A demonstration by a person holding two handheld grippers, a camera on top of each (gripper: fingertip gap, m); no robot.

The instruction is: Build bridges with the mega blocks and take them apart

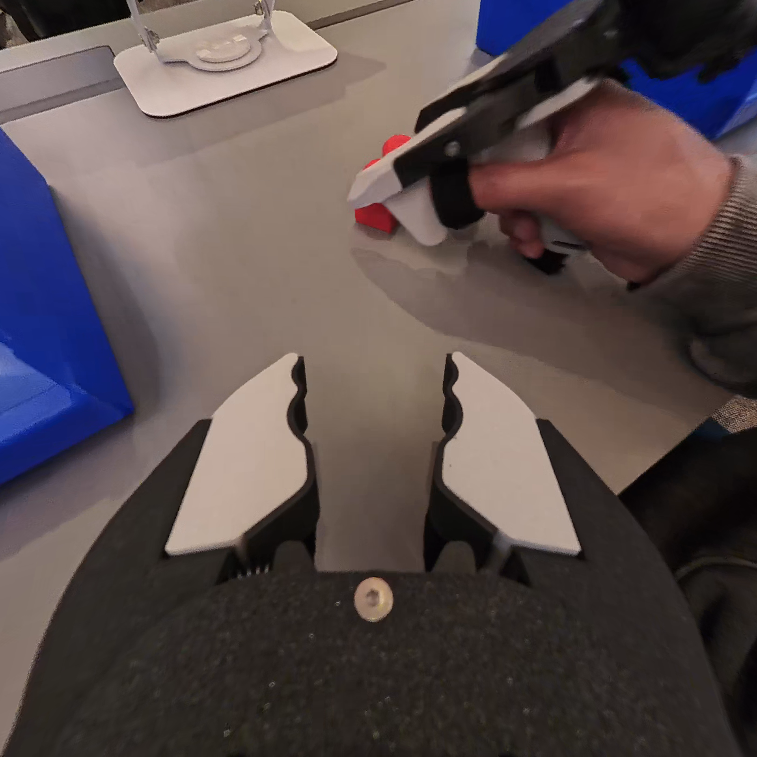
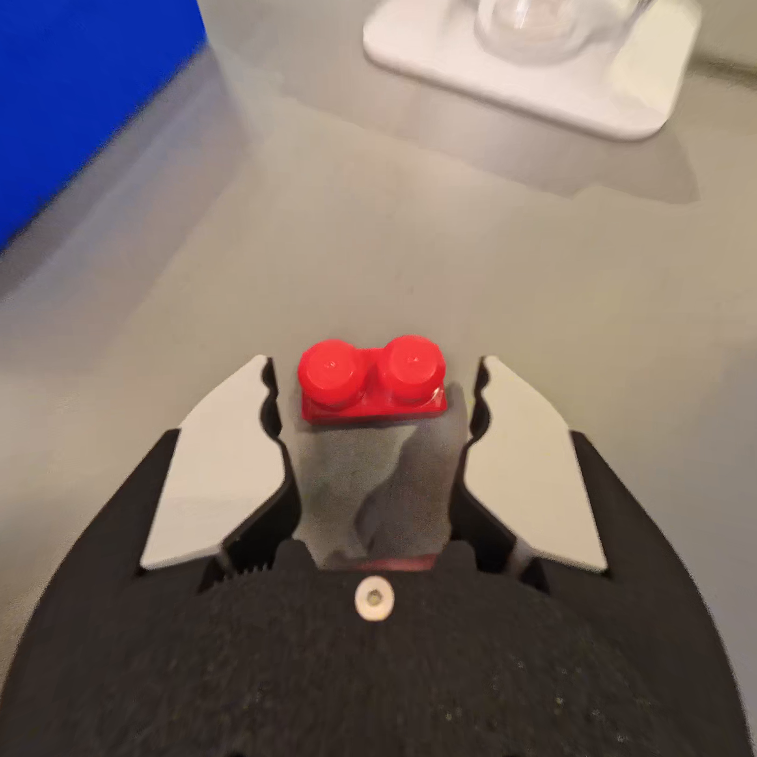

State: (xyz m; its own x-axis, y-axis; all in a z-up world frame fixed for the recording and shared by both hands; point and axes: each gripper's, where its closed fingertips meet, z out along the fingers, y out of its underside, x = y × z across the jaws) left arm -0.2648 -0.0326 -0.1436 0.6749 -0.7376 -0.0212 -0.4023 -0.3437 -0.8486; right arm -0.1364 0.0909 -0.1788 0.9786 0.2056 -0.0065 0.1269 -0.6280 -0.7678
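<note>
A red two-stud mega block (image 2: pixel 370 383) stands upright on the grey table, between the tips of my right gripper (image 2: pixel 375 362). The right gripper is open, its fingers either side of the block with a gap on each side. In the left wrist view the same red block (image 1: pixel 375 215) shows mostly hidden behind the right gripper (image 1: pixel 385 205), which a hand (image 1: pixel 606 184) holds low over the table. My left gripper (image 1: pixel 375 358) is open and empty, hovering over bare table well short of the block.
A blue bin (image 1: pixel 49 311) stands at the left and another blue bin (image 1: pixel 688 90) at the far right. A white base with a clear stand (image 1: pixel 225 61) sits at the back of the grey table (image 1: pixel 245 245); it also shows in the right wrist view (image 2: pixel 532 69).
</note>
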